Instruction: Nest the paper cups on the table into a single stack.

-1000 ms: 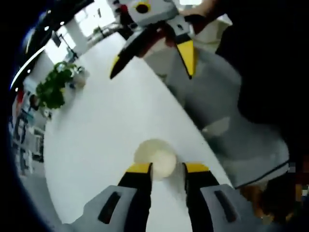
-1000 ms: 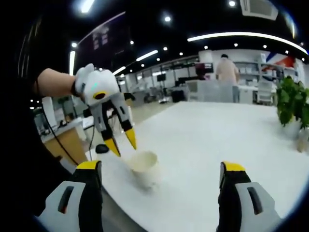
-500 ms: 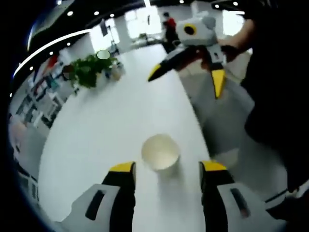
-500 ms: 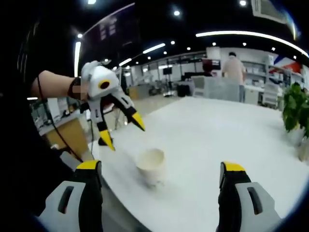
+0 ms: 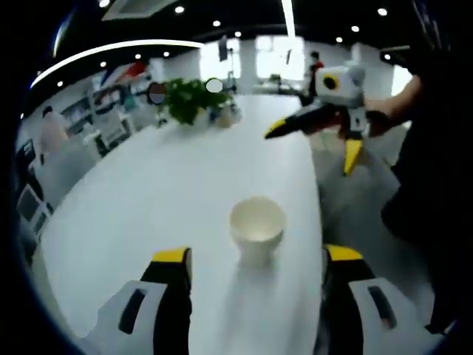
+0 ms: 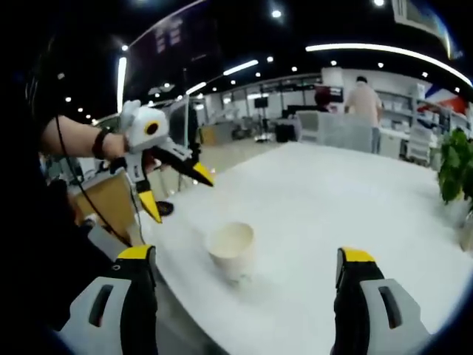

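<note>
- Left gripper view: paper cup upright on white counter nr its edge, ahead of left gripper, jaws wide, empty.
- Right gripper held above counter edge, jaws apart, holding nothing.
- Risk: cup light & nr edge; off-centre closing could tip it or push it off.
- Potted plant far end, well apart.

A cup stands upright on the table, beyond the left gripper's spread jaws. Beyond the cup, the right gripper hangs open; farther, a plant.
</note>
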Demonstrator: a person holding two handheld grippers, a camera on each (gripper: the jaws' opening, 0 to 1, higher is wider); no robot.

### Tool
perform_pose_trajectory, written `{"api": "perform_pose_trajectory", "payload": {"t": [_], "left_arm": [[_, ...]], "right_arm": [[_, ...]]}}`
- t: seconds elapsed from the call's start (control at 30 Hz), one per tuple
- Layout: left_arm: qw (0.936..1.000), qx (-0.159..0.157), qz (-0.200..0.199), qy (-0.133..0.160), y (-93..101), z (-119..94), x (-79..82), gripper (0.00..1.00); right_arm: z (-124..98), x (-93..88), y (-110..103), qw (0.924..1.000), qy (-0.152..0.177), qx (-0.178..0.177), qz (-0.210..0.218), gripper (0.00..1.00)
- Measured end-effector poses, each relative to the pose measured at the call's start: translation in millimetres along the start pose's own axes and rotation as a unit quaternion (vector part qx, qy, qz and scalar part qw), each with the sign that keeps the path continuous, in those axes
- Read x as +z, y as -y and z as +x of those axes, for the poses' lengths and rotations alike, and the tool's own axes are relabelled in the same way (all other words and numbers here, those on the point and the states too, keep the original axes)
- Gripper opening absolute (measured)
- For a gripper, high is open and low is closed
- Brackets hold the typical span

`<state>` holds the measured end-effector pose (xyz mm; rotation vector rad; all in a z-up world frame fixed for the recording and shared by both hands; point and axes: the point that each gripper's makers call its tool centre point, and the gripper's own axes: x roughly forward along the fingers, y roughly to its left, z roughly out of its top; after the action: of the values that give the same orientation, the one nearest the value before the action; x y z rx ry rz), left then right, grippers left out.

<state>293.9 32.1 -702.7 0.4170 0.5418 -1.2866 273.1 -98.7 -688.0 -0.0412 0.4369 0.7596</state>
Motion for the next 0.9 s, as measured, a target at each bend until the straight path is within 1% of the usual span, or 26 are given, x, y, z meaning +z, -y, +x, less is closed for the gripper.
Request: {"api": "perform_pose_trajectory", "payload": {"t": [0.13,0.27,0.3,0.43,0.5,0.6,0.67,0.8,0.9], "left_arm": [[0.9999,0.007,-0.010,0.006,3.4,-1,-7.1,0.79],[0.9998,0.011,-0.012,0.010,7.6,-2,-14.2,0.88],[0.9997,0.013,-0.019,0.008,8.8,-2,-16.5,0.90],[0.9994,0.024,-0.024,0.013,9.2,-5,-20.9,1.00],[0.9991,0.031,-0.022,0.018,7.8,-7,-22.3,1.00],[0.9984,0.040,-0.030,0.027,5.8,-9,-23.5,1.00],[0.9984,0.039,-0.035,0.020,7.2,-6,-29.1,1.00],[0.9989,0.035,-0.026,0.014,12.9,1,-39.6,1.00],[0.9991,0.035,-0.018,0.012,15.0,8,-47.8,1.00]], "right_arm": [[0,-2.0,1,1.0000,-0.005,0.003,-0.005,1.00],[0,-5.4,1,0.9998,-0.013,0.005,-0.013,1.00],[1,-6.6,0,0.9998,-0.016,0.006,-0.013,1.00],[2,-9.8,-2,0.9996,-0.021,0.011,-0.013,1.00],[3,-9.8,-4,0.9996,-0.022,0.013,-0.013,1.00],[3,-9.8,-7,0.9995,-0.024,0.017,-0.014,1.00],[4,-9.8,-7,0.9994,-0.024,0.018,-0.019,1.00],[4,-11.9,-6,0.9991,-0.026,0.021,-0.026,1.00],[5,-17.9,-2,0.9990,-0.028,0.024,-0.026,1.00]]}}
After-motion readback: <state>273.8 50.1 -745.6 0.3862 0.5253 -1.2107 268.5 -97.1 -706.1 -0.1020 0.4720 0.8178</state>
